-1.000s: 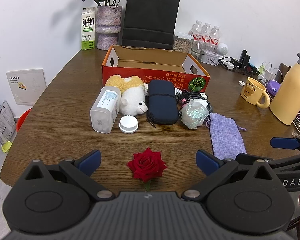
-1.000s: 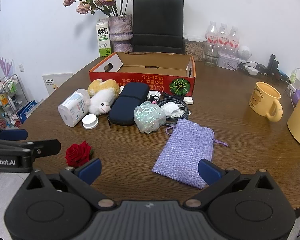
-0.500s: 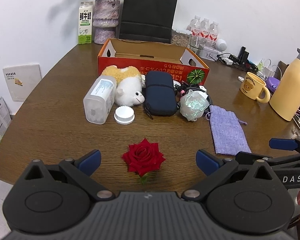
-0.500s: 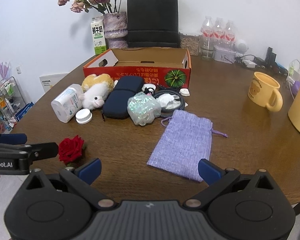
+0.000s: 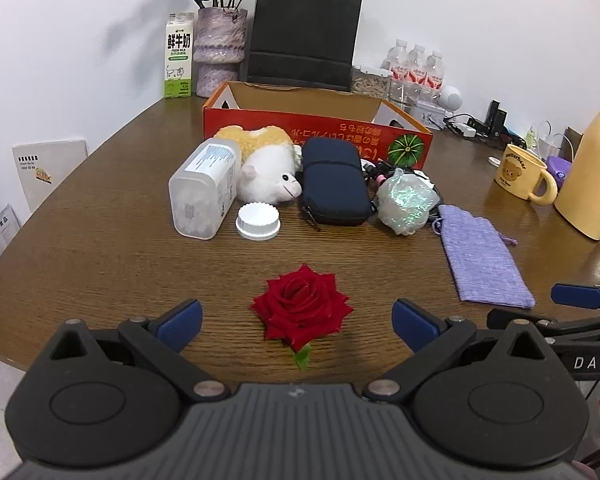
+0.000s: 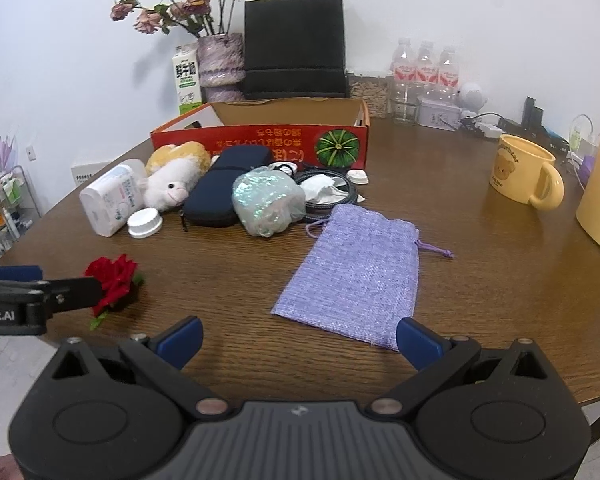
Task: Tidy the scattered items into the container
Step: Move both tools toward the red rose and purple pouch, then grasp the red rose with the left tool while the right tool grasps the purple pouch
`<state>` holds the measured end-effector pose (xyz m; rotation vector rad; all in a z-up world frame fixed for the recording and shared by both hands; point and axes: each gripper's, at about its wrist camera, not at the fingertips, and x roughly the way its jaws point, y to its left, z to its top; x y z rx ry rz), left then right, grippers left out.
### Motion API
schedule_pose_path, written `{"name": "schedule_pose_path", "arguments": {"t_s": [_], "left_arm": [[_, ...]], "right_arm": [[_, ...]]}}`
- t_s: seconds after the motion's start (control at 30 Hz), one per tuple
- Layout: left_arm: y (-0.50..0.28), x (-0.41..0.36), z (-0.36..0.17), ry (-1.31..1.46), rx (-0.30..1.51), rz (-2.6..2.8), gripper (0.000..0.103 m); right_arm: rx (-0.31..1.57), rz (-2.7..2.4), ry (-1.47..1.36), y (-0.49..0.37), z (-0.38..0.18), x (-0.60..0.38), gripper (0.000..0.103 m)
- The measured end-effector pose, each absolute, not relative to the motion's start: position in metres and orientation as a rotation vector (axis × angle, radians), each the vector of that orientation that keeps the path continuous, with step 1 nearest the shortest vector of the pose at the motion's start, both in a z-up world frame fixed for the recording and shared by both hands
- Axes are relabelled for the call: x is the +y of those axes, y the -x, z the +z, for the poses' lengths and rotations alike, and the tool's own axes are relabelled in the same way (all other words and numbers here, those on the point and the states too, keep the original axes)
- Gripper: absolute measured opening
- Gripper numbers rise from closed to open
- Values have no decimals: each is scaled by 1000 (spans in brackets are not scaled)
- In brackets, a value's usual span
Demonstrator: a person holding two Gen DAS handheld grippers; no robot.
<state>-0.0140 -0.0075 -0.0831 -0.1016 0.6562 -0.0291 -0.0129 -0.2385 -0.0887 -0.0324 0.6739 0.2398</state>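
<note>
Left wrist view takes in a wide brown wooden table (image 5: pixel 100 264) against a white wall, with an open orange cardboard box (image 5: pixel 316 128) standing at the far side, nothing visible inside it from this angle. Behind the box are a black paper bag (image 5: pixel 304 36), a vase of dried flowers (image 5: pixel 219 56) and a milk carton (image 5: pixel 179 60); off to the right stand a yellow mug (image 5: pixel 524 176) and a cream flask (image 5: pixel 592 168).

Between box and grippers lies the clutter: a plastic bottle (image 5: pixel 204 192) on its side, a white cap (image 5: pixel 258 221), a plush toy (image 5: pixel 266 168), a dark zip case (image 5: pixel 334 180), a shiny wrapped bundle (image 5: pixel 406 200). A lilac drawstring pouch (image 6: pixel 356 268) lies flat, its long axis running away from the right gripper (image 6: pixel 300 338) and slanting right; that gripper is spread wide and holds nothing.

Nearest of all, a red rose (image 5: pixel 302 306) sits straight ahead of the left gripper (image 5: pixel 298 322), between its parted blue pads (image 5: pixel 180 320), stem pointing back at the tool. The left hand looks plainly closer to it, so I'd guess the rose goes first.
</note>
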Motion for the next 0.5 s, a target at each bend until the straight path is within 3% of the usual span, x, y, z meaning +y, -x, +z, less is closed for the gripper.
{"name": "schedule_pose_path", "arguments": {"t_s": [0.5], "left_arm": [[-8,-7,-113,106,631,-19,103]], "right_arm": [[583,164,20,-16,-123,-244,103]]}}
